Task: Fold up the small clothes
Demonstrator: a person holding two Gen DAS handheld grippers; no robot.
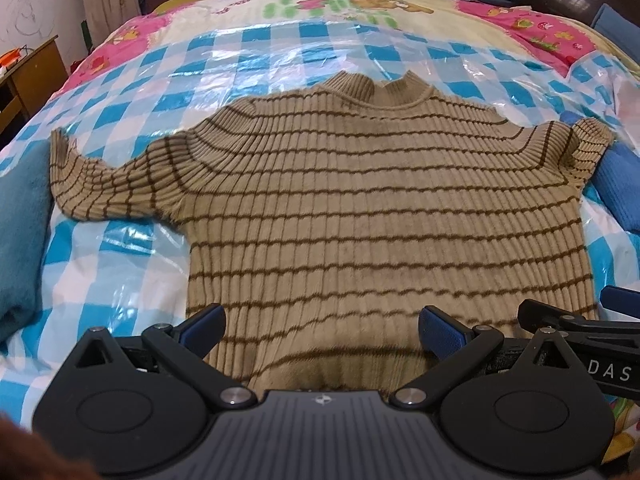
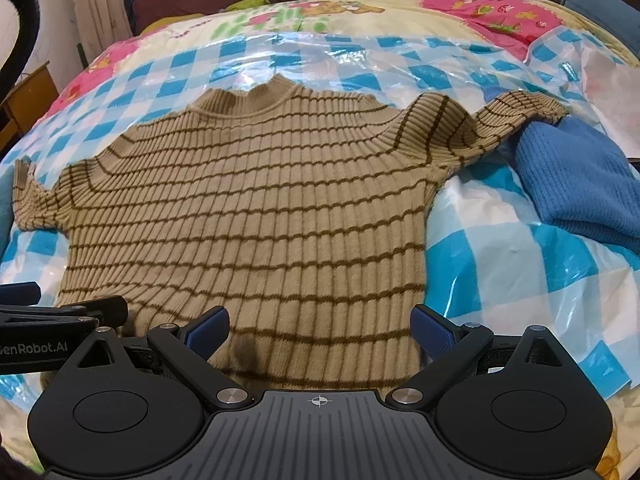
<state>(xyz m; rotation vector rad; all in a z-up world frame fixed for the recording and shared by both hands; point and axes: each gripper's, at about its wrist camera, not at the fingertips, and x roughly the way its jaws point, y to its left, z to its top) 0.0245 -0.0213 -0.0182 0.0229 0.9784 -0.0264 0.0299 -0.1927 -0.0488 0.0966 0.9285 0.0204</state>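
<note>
So both my claws gape wide and empty: the left claw (image 1: 322, 330) and right claw (image 2: 320, 326) hover over the hem of the sweater (image 1: 360, 208), which lies flat ahead, sleeves out. By my reckoning no fold is made yet; beyond its right sleeve sits a blue knit (image 2: 576, 176).

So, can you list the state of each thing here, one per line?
striped sweater: spread flat, unfolded, sleeves out to the sides
left gripper: open, at the hem, holding nothing
right gripper: open, at the hem, holding nothing
blue knit garment: bunched, under the sweater's sleeve end
plastic sheet: crinkled
</note>
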